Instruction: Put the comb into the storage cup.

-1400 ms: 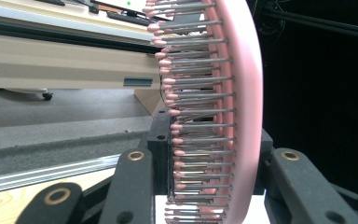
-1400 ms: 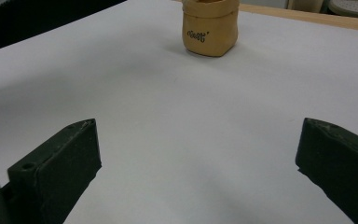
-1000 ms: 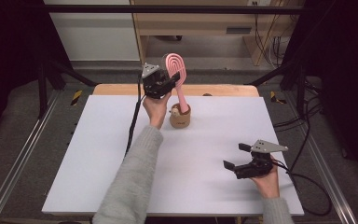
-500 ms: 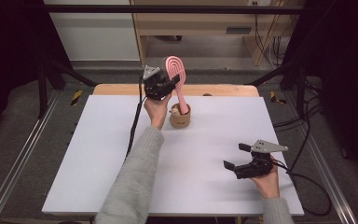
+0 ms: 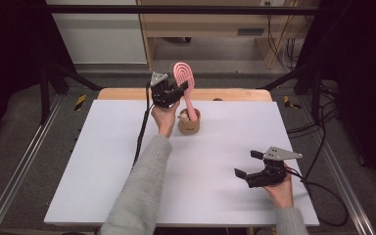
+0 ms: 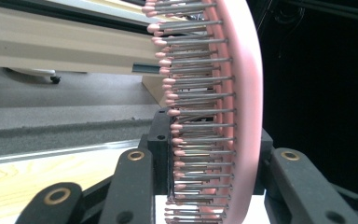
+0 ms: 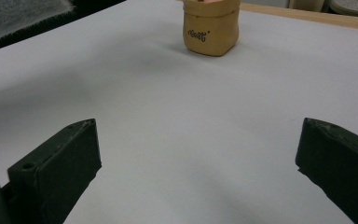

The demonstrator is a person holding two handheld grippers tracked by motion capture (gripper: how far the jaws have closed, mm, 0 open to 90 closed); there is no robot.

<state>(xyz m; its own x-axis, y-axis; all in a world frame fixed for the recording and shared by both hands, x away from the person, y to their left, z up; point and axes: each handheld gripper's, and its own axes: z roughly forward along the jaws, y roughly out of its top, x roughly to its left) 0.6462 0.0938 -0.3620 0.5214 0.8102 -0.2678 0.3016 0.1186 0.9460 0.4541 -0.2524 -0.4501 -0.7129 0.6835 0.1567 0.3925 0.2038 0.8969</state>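
Left arm stretched far across table, left gripper (image 5: 182, 90) clamped on pink hairbrush (image 5: 186, 90); near upright, head up, handle in tan pouch (image 5: 189, 122).

The left arm, in a grey sleeve, stretches far forward from the bottom of the high view, its wrist bent up so that the left hand-held gripper (image 5: 176, 89) sits raised at the far side of the worktop (image 5: 103, 161). Its jaws are clamped together on a pink brush (image 5: 186, 88), which stands between them in the left gripper view. The right hand rests low near the front right, holding the right hand-held gripper (image 5: 247, 164) level, pointing left, its jaws spread wide with nothing between them.
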